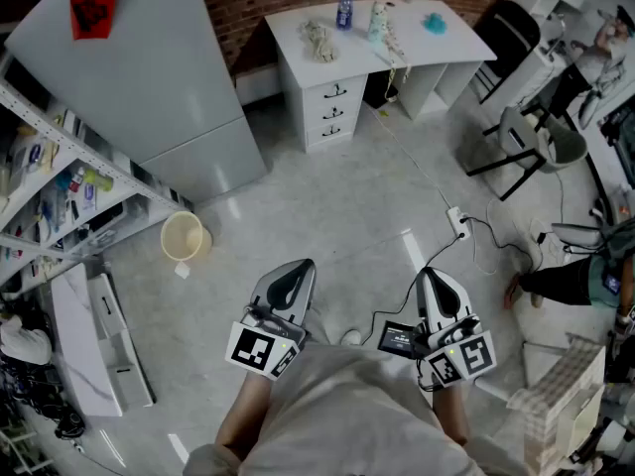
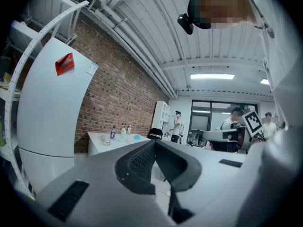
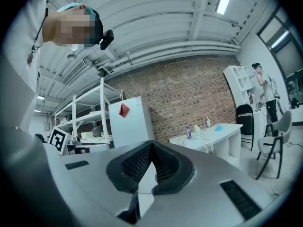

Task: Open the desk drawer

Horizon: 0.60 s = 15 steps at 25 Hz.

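Note:
The white desk (image 1: 451, 46) stands far off against the brick wall, at the top of the head view. Its stack of three drawers (image 1: 333, 113) with dark handles faces me, all pushed in. Both grippers are held close to my body, pointing level toward the desk over bare floor. The left gripper (image 1: 299, 267) has its jaws closed tip to tip with nothing in them, and so does the right gripper (image 1: 434, 275). In the left gripper view the desk (image 2: 111, 143) shows small beyond the gripper (image 2: 155, 144). The right gripper view has the desk (image 3: 218, 131) to the right of the gripper (image 3: 151, 144).
A tall white cabinet (image 1: 139, 67) stands left of the desk, with metal shelving (image 1: 50, 186) further left. A pale bucket (image 1: 184, 235) sits on the floor. A power strip with cables (image 1: 458, 222) lies to the right, near chairs (image 1: 526, 137). Bottles and small items (image 1: 344, 11) top the desk.

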### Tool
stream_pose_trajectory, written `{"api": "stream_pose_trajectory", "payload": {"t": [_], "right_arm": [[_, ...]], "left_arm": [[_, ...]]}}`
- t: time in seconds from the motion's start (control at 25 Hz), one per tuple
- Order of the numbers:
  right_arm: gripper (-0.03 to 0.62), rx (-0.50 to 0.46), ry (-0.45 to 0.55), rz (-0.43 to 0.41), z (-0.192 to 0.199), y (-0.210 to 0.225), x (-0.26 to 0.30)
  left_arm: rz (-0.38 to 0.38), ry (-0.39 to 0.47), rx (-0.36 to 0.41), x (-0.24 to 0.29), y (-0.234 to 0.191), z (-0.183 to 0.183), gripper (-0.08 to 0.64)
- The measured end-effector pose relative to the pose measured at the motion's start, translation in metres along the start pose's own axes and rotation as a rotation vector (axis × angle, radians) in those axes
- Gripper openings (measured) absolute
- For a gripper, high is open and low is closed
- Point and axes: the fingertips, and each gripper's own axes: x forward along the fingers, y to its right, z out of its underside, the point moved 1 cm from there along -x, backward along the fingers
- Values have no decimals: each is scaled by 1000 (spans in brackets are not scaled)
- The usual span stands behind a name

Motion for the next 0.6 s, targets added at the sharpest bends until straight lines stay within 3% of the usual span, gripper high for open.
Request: {"api": "stream_pose_trajectory", "payload": {"t": [0.16,0.28,0.44,0.6], "right_arm": [[26,-38,-68,-9,1,17,-91],[26,-29,-92,7,10,30,-143],[26,-46,-82,1,10,30,-181],[26,-65,-55,-36,5,18,-193]], "left_arm": [[-19,0,-59,-26,89,19,6],[-27,-18,-35,-41,140,29,6],[-34,-3,-22,-61,178,31,6],[-74,18,-18,-82,187,30,6]]}}
